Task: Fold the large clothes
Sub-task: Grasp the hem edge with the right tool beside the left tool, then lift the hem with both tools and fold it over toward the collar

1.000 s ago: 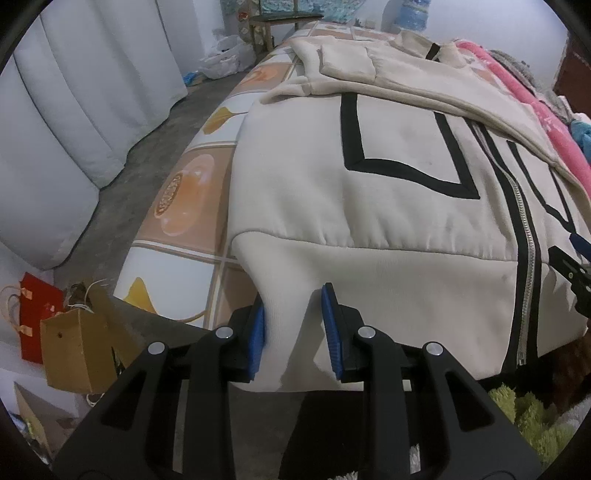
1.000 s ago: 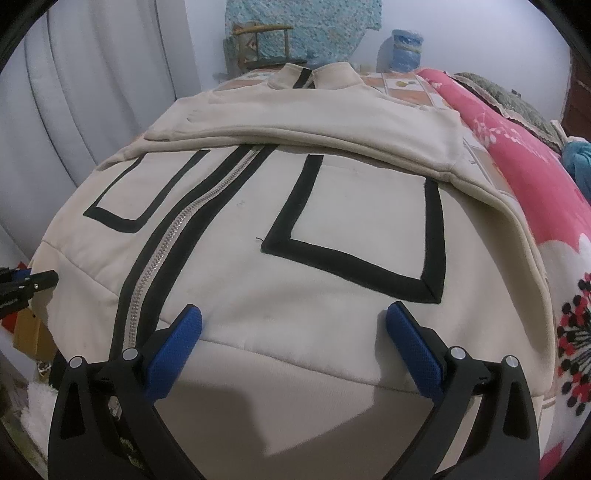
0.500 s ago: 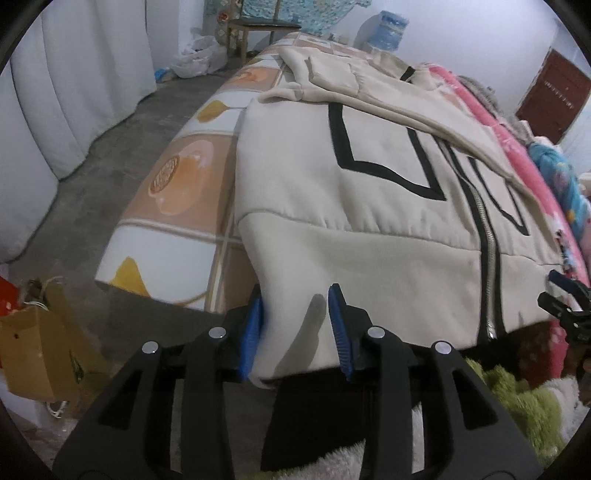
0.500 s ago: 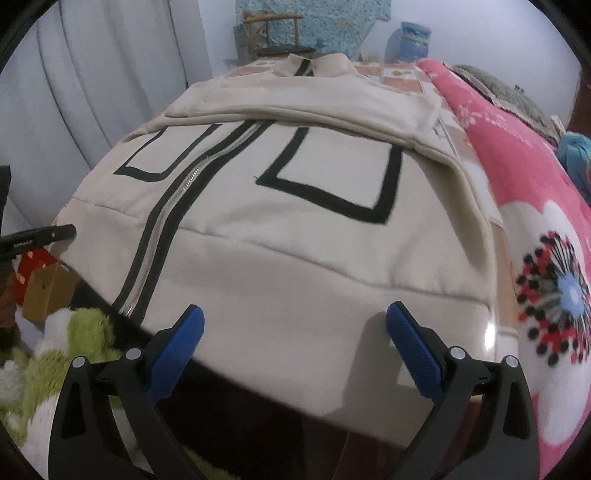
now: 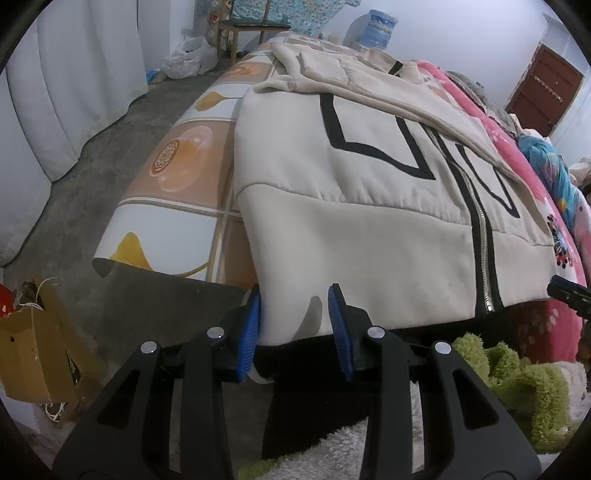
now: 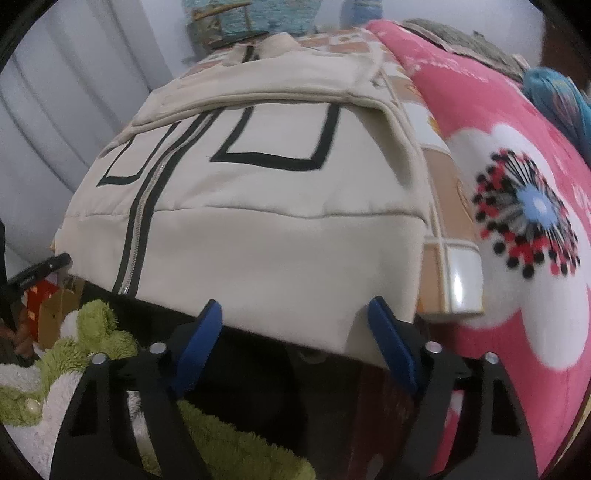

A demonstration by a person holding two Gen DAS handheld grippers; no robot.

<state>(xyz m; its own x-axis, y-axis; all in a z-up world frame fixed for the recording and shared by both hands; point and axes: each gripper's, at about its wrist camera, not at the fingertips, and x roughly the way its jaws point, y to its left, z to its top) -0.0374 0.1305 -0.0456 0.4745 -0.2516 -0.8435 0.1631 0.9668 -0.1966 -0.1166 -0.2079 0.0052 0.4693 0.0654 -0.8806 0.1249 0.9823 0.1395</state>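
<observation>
The cream zip-up jacket (image 5: pixel 369 206) lies on the bed, its hem hanging over the edge. The left gripper (image 5: pixel 295 325) — jaws partly open — has the hem corner between its pads. The right gripper (image 6: pixel 295 343), jaws wide and closing, straddles the other corner. A pink floral blanket (image 6: pixel 517 221) lies beside the jacket; a green shaggy rug (image 5: pixel 517 376) lies below. No writing is legible.

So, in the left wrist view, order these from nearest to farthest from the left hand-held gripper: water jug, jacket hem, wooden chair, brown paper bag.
1. Jacket hem, between the left hand-held gripper fingers.
2. Brown paper bag, low left on the floor.
3. Wooden chair, far end, left.
4. Water jug, far end, right; too close to call with the chair.
</observation>
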